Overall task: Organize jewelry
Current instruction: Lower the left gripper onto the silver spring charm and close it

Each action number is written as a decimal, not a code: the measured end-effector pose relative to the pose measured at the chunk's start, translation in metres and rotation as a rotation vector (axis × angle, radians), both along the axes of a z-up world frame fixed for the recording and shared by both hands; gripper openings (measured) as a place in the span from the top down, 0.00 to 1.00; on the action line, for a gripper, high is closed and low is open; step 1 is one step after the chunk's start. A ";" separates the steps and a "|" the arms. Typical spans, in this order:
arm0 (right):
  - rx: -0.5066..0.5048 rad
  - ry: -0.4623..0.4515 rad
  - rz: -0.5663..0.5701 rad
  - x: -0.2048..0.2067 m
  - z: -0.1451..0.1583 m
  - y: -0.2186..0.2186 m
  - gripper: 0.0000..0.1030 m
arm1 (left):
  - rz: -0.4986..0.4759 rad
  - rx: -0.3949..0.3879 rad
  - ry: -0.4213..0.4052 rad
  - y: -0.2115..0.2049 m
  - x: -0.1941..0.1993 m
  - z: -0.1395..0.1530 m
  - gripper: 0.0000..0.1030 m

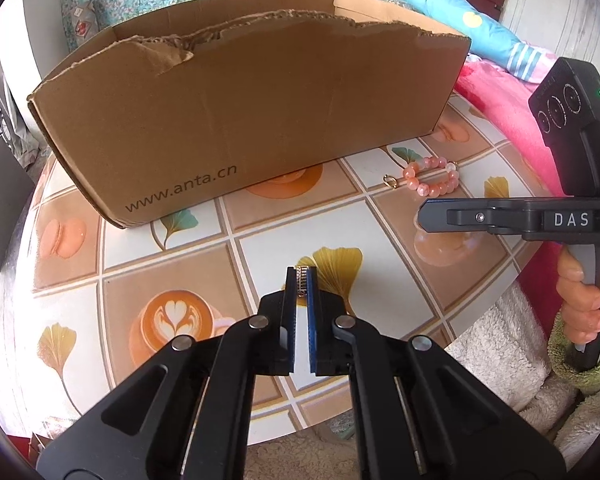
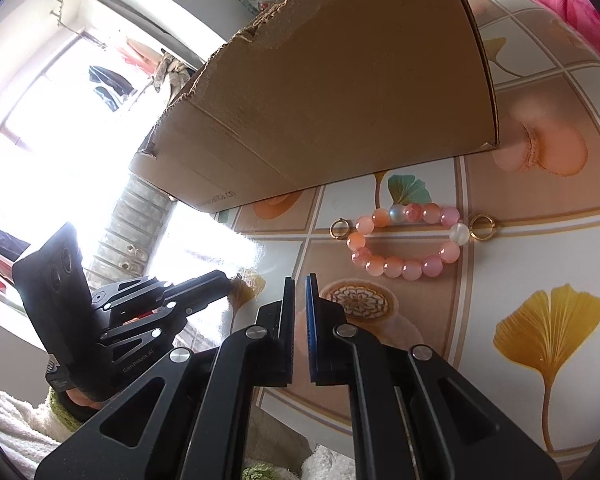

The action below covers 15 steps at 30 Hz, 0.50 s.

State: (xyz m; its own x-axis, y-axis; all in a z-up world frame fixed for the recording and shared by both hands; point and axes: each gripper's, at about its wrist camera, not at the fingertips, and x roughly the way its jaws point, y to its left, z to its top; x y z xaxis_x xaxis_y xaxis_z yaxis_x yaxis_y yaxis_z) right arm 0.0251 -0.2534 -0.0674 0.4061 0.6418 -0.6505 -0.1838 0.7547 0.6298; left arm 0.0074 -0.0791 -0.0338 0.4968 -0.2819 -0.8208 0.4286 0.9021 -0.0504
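Gold glints between the tips of your left gripper: a small ribbed ring is pinched there, the jaws clenched on it above the patterned tablecloth, over a yellow ginkgo leaf print. Your right gripper has its jaws drawn almost together with nothing between them, a thin slit showing tablecloth beyond. It hangs above the table near a coffee-cup print, and in the left wrist view you can see your right hand wrapped around its handle, a green cuff at the wrist. Ahead of both grippers stands a brown cardboard box with a torn upper edge and a web address printed on its near wall. To the right of the box's near corner lies a bracelet of pink and orange beads in a loose loop, flat on the cloth. Two more gold rings rest just beside it, one at its left end and one at its right end, both close to the beads. A pink blanket lies beyond the table's far edge.
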 end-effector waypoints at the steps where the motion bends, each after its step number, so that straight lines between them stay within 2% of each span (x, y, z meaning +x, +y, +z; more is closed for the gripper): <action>1: 0.000 -0.001 0.000 -0.002 0.000 0.000 0.94 | 0.004 -0.004 -0.004 0.000 0.001 0.000 0.96; 6: -0.019 -0.012 0.007 -0.004 0.001 0.002 0.94 | 0.024 -0.038 -0.036 0.007 -0.002 0.011 0.96; 15: -0.235 -0.048 -0.042 0.005 0.008 0.002 0.94 | 0.045 -0.089 -0.076 0.012 -0.008 0.018 0.96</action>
